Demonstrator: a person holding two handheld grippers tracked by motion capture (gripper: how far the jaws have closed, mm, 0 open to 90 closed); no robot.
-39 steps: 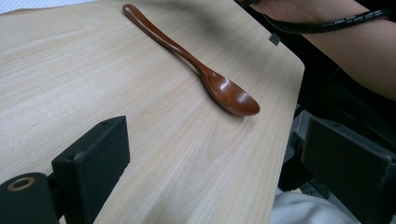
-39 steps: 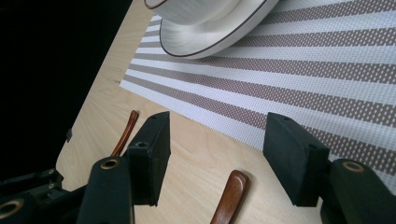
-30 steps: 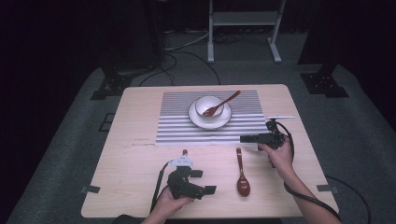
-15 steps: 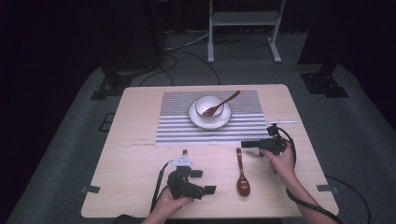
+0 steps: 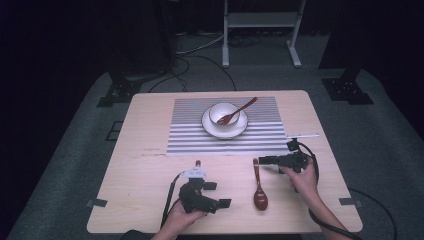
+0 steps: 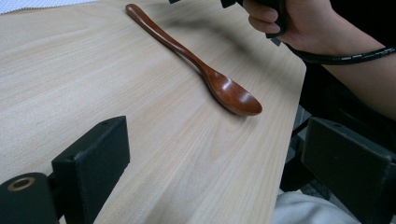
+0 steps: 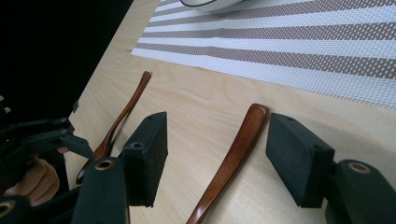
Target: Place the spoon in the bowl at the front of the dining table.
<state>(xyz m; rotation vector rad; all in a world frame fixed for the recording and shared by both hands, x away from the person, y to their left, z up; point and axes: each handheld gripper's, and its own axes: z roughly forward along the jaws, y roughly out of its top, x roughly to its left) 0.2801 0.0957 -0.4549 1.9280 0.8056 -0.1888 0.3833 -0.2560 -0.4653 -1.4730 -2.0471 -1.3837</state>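
A glossy, curved wooden spoon (image 5: 259, 184) lies on the pale-grained table (image 5: 150, 170), its slim handle between the wide-open black jaws of the right gripper (image 5: 264, 160). The left gripper (image 5: 220, 195) rests nearby, jaws wide and empty.

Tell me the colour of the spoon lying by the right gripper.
Glossy reddish-brown wood; the spoon shows best in the left gripper view.

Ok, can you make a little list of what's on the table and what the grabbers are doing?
table: light wooden table
mat: grey-and-white striped mat
bowl: round white bowl, dark wooden spoon resting in it
loose spoon: reddish-brown wooden spoon, flat on table
right gripper: open, jaws astride loose spoon's handle
left gripper: open, empty
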